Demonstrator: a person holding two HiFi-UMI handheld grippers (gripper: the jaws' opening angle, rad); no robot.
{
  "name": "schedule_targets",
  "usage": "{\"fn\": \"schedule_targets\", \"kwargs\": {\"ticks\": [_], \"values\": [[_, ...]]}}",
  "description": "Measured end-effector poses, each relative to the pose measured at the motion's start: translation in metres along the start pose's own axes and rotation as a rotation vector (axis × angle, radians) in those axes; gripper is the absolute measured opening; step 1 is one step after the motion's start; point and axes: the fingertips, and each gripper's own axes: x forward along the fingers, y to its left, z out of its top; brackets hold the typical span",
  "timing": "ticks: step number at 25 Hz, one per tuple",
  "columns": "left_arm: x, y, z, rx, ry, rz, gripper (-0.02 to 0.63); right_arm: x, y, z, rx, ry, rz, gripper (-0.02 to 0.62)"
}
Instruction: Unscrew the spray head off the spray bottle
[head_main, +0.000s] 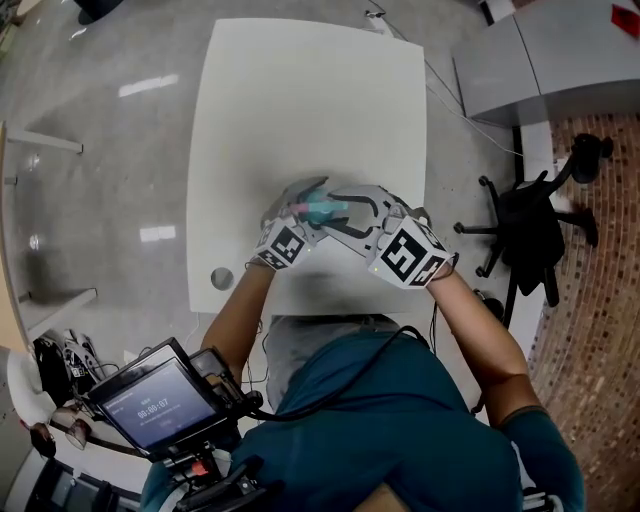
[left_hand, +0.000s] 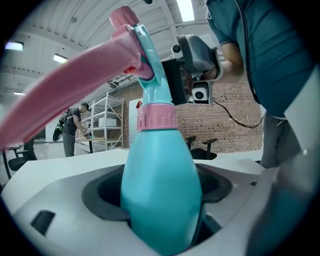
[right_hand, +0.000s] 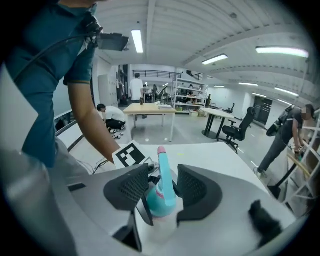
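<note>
In the head view, the spray bottle (head_main: 318, 210) sits over the near middle of the white surface (head_main: 300, 90), between the left gripper (head_main: 300, 205) and the right gripper (head_main: 340, 212), whose tips meet around it. Only a teal body and a touch of pink show, and whether it rests on the surface I cannot tell. In the left gripper view, the bottle's smooth teal, pear-shaped body fills the space between the left jaws, which clasp it on both sides. It narrows upward to a ribbed pink collar (left_hand: 156, 116), then a teal neck bearing the spray head (left_hand: 135, 40), with a long pink part sweeping left, blurred near the lens. In the right gripper view, the right jaws stand apart on either side of the spray head, gripping nothing. The head appears as a teal spine tipped in pink.
</note>
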Motion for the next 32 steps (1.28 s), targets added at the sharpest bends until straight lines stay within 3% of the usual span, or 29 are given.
{"fn": "schedule_targets", "kwargs": {"ticks": [4,6,10,14,19,23,24,25,27,30,32], "values": [[0.006,-0.012,-0.002,-0.001,0.038,-0.06,0.403,0.016,0.001,-0.03,-0.045,0.153,0.07,0.166],[0.007,-0.016,-0.004,-0.013,0.055,-0.084,0.4,0.018,0.002,-0.036,-0.019,0.174,0.097,0.094],[0.005,-0.029,-0.003,-0.052,0.084,-0.185,0.399,0.016,0.007,-0.034,0.033,0.167,0.135,0.091],[-0.008,-0.046,0.024,-0.102,0.061,-0.346,0.396,-0.002,0.012,-0.013,-0.004,0.064,0.25,0.091],[-0.062,-0.07,0.09,-0.149,0.045,-0.57,0.396,-0.051,0.03,0.044,-0.005,-0.109,0.412,0.091],[-0.11,-0.131,0.154,-0.154,0.077,-0.825,0.396,-0.111,0.082,0.095,-0.08,-0.255,0.593,0.091],[-0.117,-0.143,0.168,-0.172,0.08,-0.856,0.396,-0.123,0.09,0.104,-0.092,-0.272,0.631,0.091],[-0.119,-0.148,0.177,-0.191,0.084,-0.849,0.396,-0.13,0.093,0.109,-0.093,-0.275,0.65,0.091],[-0.111,-0.138,0.18,-0.229,0.111,-0.738,0.396,-0.132,0.084,0.109,-0.042,-0.269,0.632,0.091],[-0.096,-0.094,0.156,-0.22,0.221,-0.423,0.396,-0.131,0.047,0.1,0.166,-0.325,0.486,0.141],[-0.095,-0.058,0.133,-0.1,0.331,-0.179,0.396,-0.133,0.009,0.09,0.447,-0.387,0.295,0.144]]}}
